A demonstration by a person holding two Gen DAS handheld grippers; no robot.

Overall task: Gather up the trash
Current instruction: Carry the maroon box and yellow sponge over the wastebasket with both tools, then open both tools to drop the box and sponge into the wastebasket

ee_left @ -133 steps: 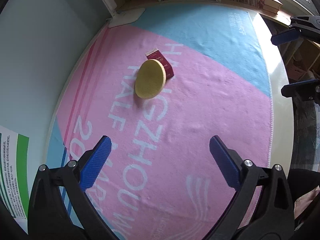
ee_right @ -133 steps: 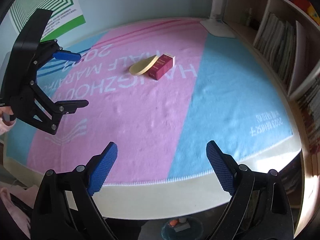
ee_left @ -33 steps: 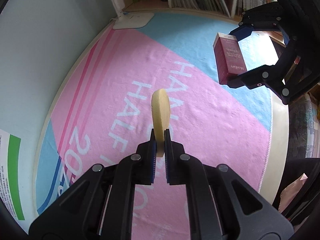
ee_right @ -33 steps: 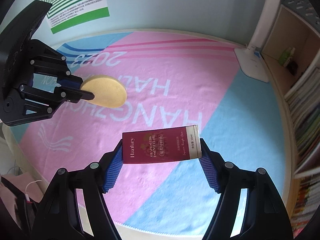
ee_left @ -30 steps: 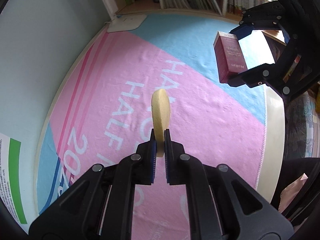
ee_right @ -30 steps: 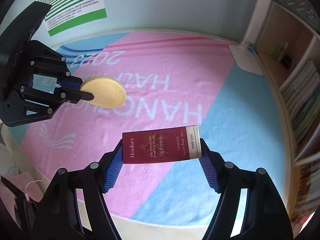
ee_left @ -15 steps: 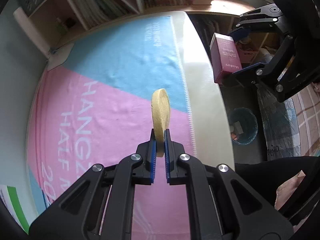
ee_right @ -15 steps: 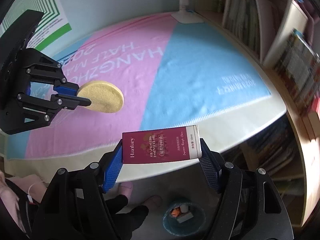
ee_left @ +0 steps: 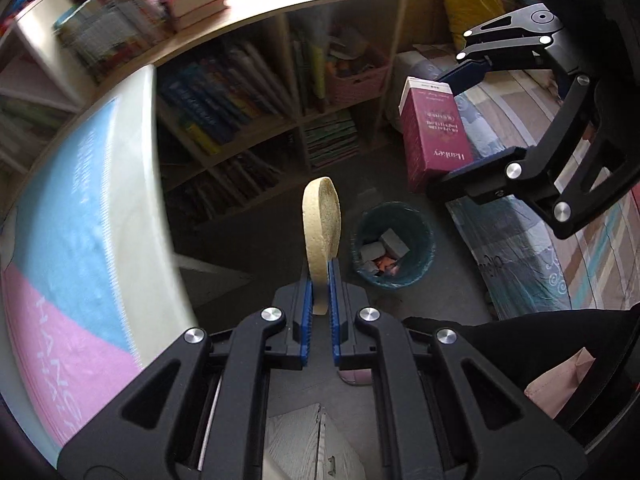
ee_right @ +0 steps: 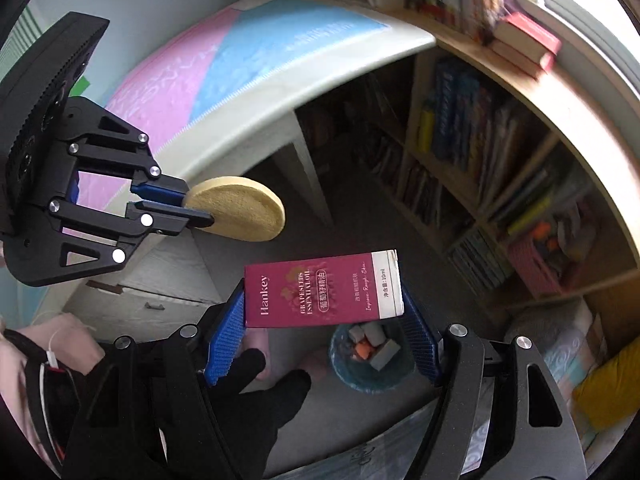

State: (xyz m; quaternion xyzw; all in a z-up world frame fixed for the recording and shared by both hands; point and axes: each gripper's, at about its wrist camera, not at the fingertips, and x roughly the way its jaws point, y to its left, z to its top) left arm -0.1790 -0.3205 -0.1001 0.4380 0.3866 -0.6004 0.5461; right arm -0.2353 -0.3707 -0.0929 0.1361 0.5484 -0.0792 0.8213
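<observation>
My left gripper (ee_left: 319, 276) is shut on a round yellow sponge disc (ee_left: 322, 224), held on edge above the floor; the same disc (ee_right: 237, 209) shows flat in the right wrist view. My right gripper (ee_right: 322, 322) is shut on a maroon carton (ee_right: 322, 290), gripped by its two ends; the carton (ee_left: 434, 136) appears upper right in the left wrist view. A teal waste bin (ee_left: 394, 244) with a few scraps inside stands on the floor just right of the disc, and the bin (ee_right: 370, 360) lies directly below the carton.
The table edge with its pink and blue cloth (ee_left: 76, 216) is at the left. A bookshelf (ee_left: 256, 92) full of books stands behind the bin. A patterned blanket (ee_left: 532, 240) lies at the right. A black-gloved hand (ee_right: 256, 392) shows under the right gripper.
Both grippers have swung off the table, each keeping hold of its item. The view has passed from the cloth to the floor, bookshelf and bin.
</observation>
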